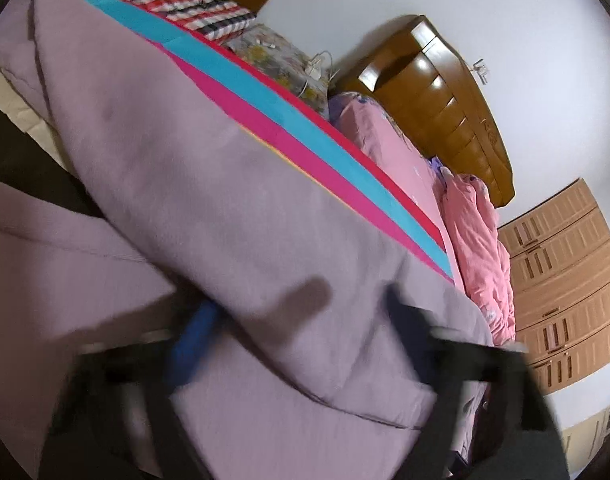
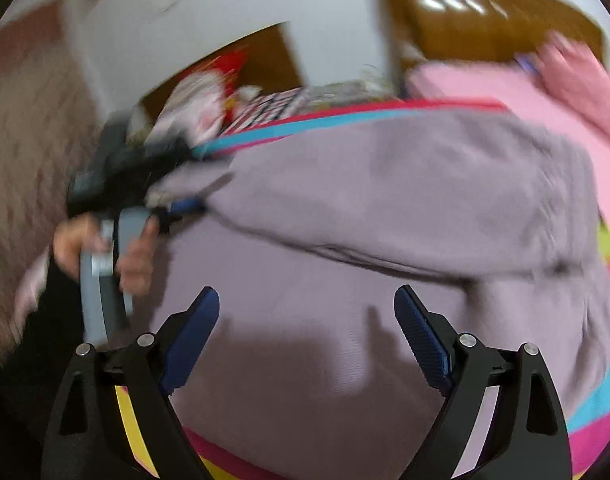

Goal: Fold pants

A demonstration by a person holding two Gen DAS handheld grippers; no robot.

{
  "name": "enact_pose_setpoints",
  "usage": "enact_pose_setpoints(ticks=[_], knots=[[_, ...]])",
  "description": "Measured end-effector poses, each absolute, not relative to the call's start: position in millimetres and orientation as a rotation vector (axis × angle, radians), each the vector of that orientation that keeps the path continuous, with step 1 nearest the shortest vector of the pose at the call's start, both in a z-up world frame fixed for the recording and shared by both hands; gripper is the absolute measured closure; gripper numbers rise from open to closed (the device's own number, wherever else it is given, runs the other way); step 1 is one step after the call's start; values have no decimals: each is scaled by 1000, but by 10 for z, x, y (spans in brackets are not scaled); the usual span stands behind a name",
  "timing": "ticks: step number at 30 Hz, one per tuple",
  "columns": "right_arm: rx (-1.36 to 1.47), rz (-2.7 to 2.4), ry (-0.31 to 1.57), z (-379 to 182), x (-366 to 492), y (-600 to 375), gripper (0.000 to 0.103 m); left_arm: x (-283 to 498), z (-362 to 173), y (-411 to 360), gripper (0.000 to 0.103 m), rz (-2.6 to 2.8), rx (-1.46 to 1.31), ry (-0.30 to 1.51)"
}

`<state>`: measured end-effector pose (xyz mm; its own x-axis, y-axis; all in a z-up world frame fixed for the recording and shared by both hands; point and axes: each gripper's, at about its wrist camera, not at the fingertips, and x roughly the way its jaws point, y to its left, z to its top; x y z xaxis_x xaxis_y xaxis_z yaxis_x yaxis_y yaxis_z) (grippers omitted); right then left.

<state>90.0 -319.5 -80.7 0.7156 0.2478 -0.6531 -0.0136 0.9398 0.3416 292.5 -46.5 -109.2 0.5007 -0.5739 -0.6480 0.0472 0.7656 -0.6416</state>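
Mauve fleece pants [image 1: 233, 208] lie across a bed, one part folded over another [image 2: 385, 184]. My left gripper [image 1: 301, 304] is blurred at the bottom of its view, and a thick fold of the pants fills the gap between its fingers. In the right wrist view the left gripper [image 2: 181, 200] is at the pants' left edge, where the cloth rises into its jaws; a hand [image 2: 137, 256] grips its handle. My right gripper [image 2: 305, 290] hovers over the near part of the pants, open, with nothing between its blue pads [image 2: 421, 336].
The bed's sheet is striped in pink, blue and red [image 1: 305, 136]. A pink quilt [image 1: 477, 240] and pillows lie beyond, under a wooden headboard [image 1: 445, 92]. A checked cloth [image 1: 201, 12] sits at the far end. A wardrobe [image 1: 565, 276] stands at the right.
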Motion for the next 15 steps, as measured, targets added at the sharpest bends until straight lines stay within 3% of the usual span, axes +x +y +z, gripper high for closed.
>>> enact_pose_setpoints(ticks=[2, 5, 7, 15], knots=[[468, 66, 748, -854, 849, -3476, 21, 2926, -1181, -426, 81, -411, -618, 998], [718, 11, 752, -1019, 814, -3900, 34, 2832, -1172, -314, 90, -440, -643, 939], [799, 8, 760, -1085, 830, -4009, 38, 2763, -1093, -270, 92, -464, -648, 892], [844, -75, 749, -1073, 1192, -3930, 36, 2734, -978, -185, 92, -527, -714, 871]])
